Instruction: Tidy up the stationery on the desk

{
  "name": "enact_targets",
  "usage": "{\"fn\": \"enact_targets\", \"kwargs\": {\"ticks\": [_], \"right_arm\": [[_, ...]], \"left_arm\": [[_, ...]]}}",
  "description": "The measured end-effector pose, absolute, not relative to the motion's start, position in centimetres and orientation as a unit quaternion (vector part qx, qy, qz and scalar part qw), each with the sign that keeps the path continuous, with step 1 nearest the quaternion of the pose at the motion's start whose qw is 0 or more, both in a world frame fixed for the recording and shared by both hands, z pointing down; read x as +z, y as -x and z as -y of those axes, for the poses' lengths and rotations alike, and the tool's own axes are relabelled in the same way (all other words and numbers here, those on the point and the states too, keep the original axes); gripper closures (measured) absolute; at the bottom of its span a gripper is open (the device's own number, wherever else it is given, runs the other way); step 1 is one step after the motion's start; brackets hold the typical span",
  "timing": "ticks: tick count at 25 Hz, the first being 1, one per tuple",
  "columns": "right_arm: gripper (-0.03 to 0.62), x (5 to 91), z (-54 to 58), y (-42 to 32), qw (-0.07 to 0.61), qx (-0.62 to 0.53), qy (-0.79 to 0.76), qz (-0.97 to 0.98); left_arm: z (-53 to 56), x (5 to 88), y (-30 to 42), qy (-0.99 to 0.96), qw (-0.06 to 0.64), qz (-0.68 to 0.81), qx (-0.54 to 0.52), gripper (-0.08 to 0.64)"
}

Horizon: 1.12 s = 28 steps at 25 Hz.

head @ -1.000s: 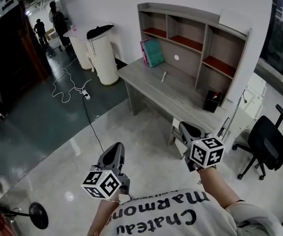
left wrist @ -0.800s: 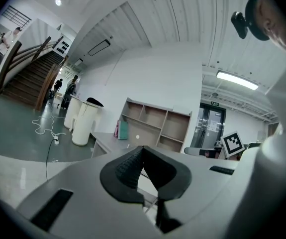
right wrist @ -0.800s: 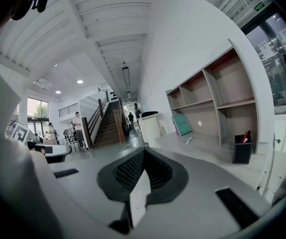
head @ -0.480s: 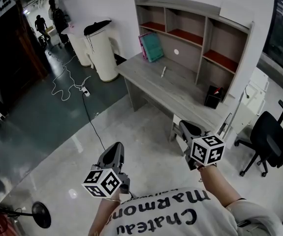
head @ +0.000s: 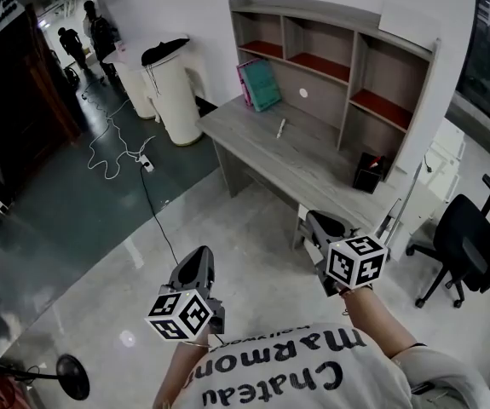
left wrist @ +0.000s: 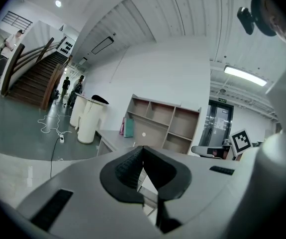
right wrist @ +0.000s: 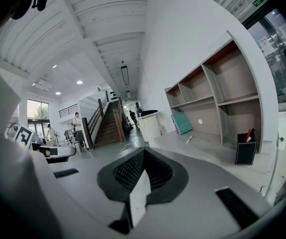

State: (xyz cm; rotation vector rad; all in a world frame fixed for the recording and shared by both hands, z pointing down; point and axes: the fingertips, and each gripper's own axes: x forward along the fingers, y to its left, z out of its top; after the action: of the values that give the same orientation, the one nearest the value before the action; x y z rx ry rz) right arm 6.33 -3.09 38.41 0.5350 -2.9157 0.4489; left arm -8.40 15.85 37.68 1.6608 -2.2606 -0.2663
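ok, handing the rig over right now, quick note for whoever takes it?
Left tool: shut, empty, held short of the desk.
Right tool: shut, empty, near the desk's front edge, touching nothing.
Stationery: one pen lies loose mid-desk. The teal books lean under the shelf unit at the desk's left end in the head view. The black pen holder stands at the right end with something red in it.
Done: nothing that shows.
Left: probably put the pen in the holder; the books may want straightening.
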Motion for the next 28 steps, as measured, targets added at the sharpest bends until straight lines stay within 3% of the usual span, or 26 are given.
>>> {"fn": "enact_targets", "kwargs": {"ticks": [28], "right_arm": [[0.582, 42.4, 4.2, -9.1, 0.108, 0.177, -0.201, 0.957]], "left_arm": [[-12.4, 41.2, 5.9, -0.609, 0.205, 0.762, -0.078, 0.545]]}}
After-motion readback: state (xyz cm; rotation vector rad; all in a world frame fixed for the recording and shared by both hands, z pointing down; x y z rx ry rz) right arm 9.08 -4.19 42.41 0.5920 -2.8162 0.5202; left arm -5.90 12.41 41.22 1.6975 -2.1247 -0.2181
